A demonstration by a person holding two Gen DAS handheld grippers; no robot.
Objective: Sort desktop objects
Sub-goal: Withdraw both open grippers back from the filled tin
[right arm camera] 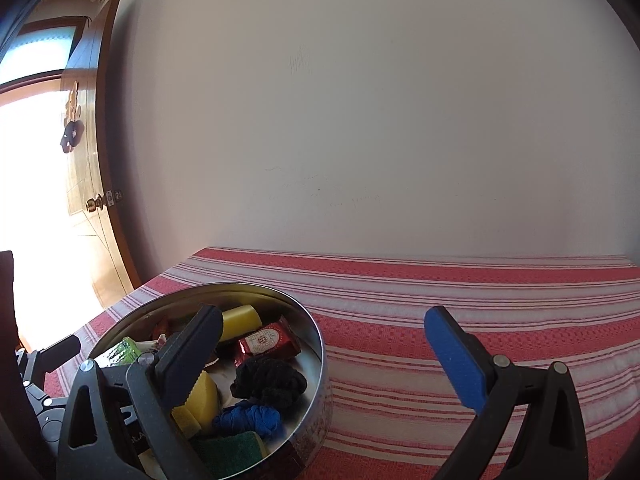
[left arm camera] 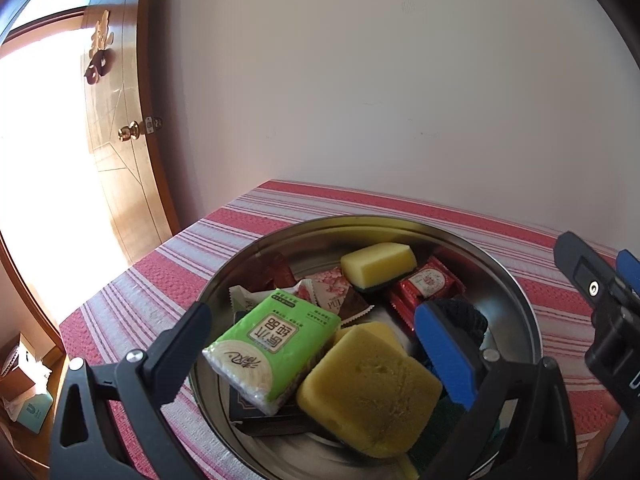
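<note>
My left gripper [left arm camera: 312,344] hangs over the round metal tin [left arm camera: 520,300] on the striped surface [left arm camera: 168,280], its fingers spread wide and holding nothing, the green tissue pack [left arm camera: 276,344] and the big yellow sponge [left arm camera: 372,392] lying between them. My right gripper [right arm camera: 324,360] sits beside the tin [right arm camera: 316,360], fingers equally wide and empty, one over the tin's edge, the other over bare cloth. Everything I can see of the task's things lies heaped in the tin: a second sponge [left arm camera: 378,262], red snack packets [left arm camera: 430,282], a black fabric bundle [right arm camera: 270,380], a blue one [right arm camera: 250,418] and a green scouring pad [right arm camera: 230,450]. None shows on the cloth. That fits a tin just filled or one about to be emptied, and I cannot tell which. Whichever it is, I judge any grasp here should take the topmost piece squarely, since the pack leans on what lies under it and the sponges will squash.
</note>
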